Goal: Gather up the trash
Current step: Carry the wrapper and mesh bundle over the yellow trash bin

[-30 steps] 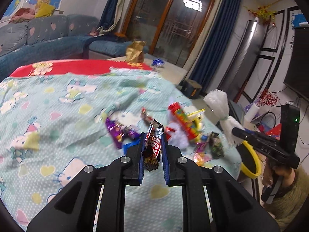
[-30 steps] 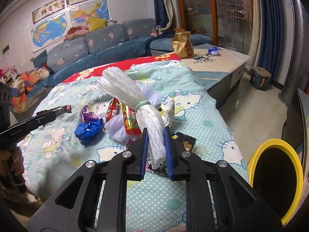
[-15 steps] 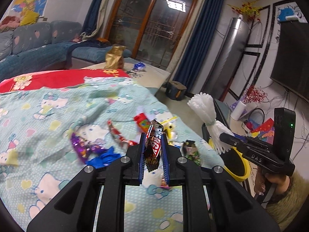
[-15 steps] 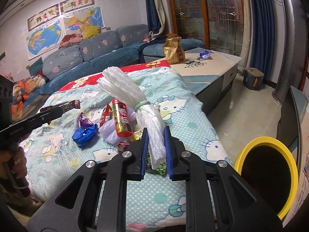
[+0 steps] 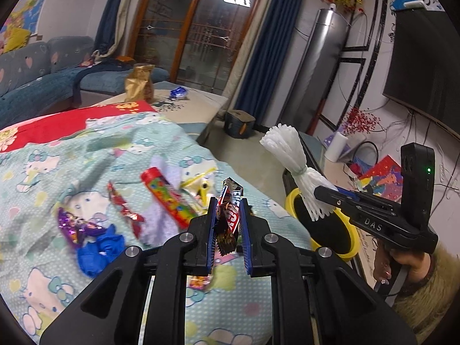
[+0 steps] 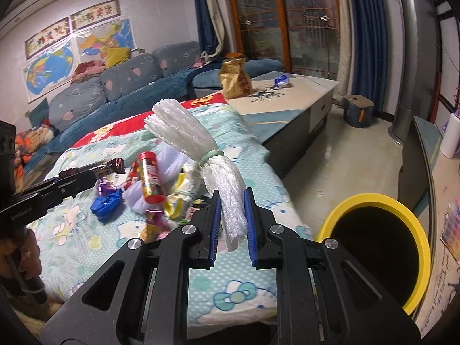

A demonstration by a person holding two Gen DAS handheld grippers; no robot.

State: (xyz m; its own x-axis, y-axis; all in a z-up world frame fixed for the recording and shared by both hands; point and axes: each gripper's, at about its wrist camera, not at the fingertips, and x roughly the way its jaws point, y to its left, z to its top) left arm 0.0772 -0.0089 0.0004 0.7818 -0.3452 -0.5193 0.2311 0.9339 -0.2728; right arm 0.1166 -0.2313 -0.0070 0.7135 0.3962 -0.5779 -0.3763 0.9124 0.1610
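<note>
My left gripper [image 5: 228, 212] is shut on a dark candy bar wrapper [image 5: 228, 215], held above the table's near corner; it also shows in the right wrist view [image 6: 110, 165]. My right gripper [image 6: 232, 215] is shut on a white foam net bundle [image 6: 201, 158] tied with a green band, held beside the yellow-rimmed trash bin [image 6: 376, 247]. In the left wrist view the bundle [image 5: 293, 166] hangs over the bin [image 5: 325, 227]. Loose trash lies on the Hello Kitty cloth [image 5: 43, 172]: a red candy tube [image 5: 166, 195], a blue wrapper [image 5: 97, 247], a purple wrapper [image 5: 74, 227].
A low cabinet [image 6: 287, 95] behind the table carries a gold bag [image 6: 235, 79] and a blue wrapper [image 6: 281, 80]. A blue sofa [image 6: 115, 86] runs along the back. A TV stand [image 6: 417, 155] and a TV [image 5: 425, 69] stand right of the bin.
Both grippers have moved right with their loads toward the yellow bin. The bin fills more of both views, and the foam bundle now hangs over its rim.
</note>
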